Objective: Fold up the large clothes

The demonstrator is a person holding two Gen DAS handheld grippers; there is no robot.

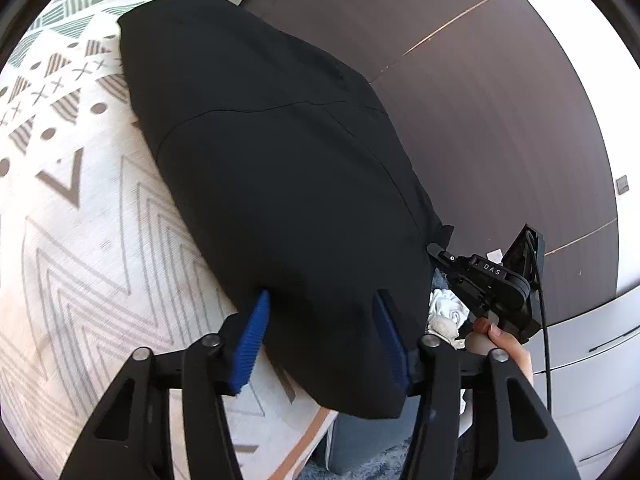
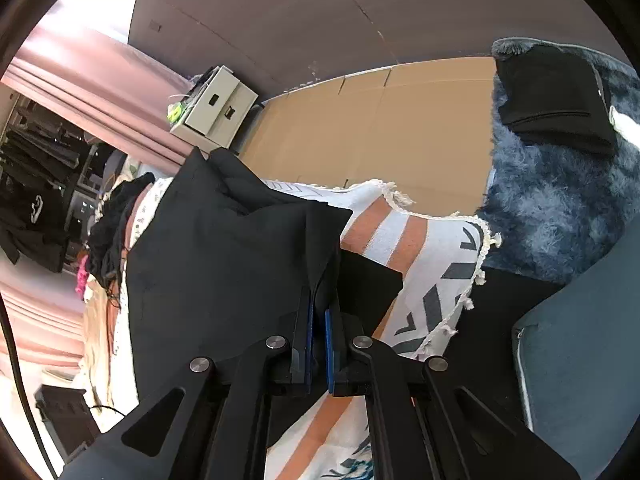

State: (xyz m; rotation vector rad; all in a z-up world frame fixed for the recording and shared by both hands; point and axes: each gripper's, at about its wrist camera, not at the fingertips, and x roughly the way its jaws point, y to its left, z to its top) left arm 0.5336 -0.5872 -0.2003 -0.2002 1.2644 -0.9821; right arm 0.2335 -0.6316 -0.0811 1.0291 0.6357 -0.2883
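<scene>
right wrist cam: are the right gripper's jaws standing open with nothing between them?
No: the right gripper has its blue pads closed on a fold of the black garment, pinching the cloth between them.

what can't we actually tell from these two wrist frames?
- Left wrist view: whether the left gripper pinches the black garment; cloth drapes over both blue fingers.
- Right wrist view: the garment's far end, hidden by its own bunched folds.
- Both views: garment type; edges cut off or folded under.
- Right wrist view: the dark folded item on the blue rug; too small.
</scene>
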